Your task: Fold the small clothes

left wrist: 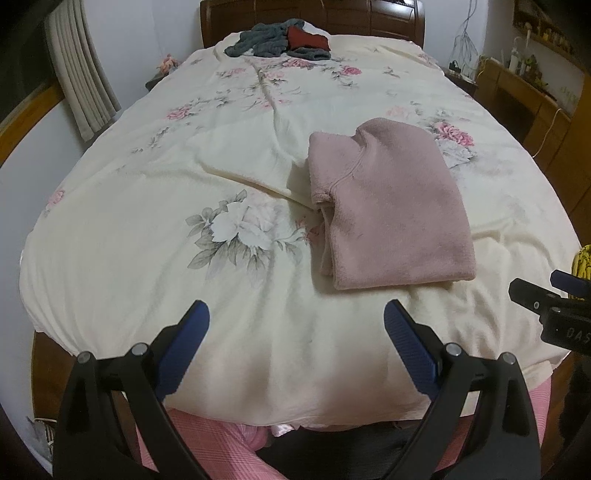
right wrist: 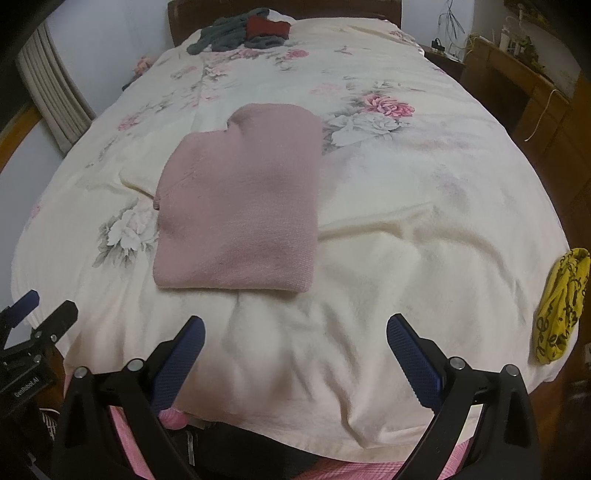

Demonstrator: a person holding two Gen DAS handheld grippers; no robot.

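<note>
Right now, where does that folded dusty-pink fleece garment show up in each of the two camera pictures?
Left wrist view: the folded dusty-pink fleece garment lies right of centre on the cream floral bedspread, beyond the open left gripper.
Right wrist view: it lies left of centre, beyond the open right gripper.
Shared landmark: the grey and dark red clothes pile near the headboard.

The yellow printed cloth (left wrist: 580, 263) is nearly all cut off by the right edge in the left wrist view, right of the folded pink sweater (left wrist: 391, 206). Beyond the sweater, the grey garments (right wrist: 225, 37) half bury a dark red piece (right wrist: 266, 26), kind unclear. Far right of it, the items on the wooden cabinet (right wrist: 517, 70) are too small to identify.
</note>
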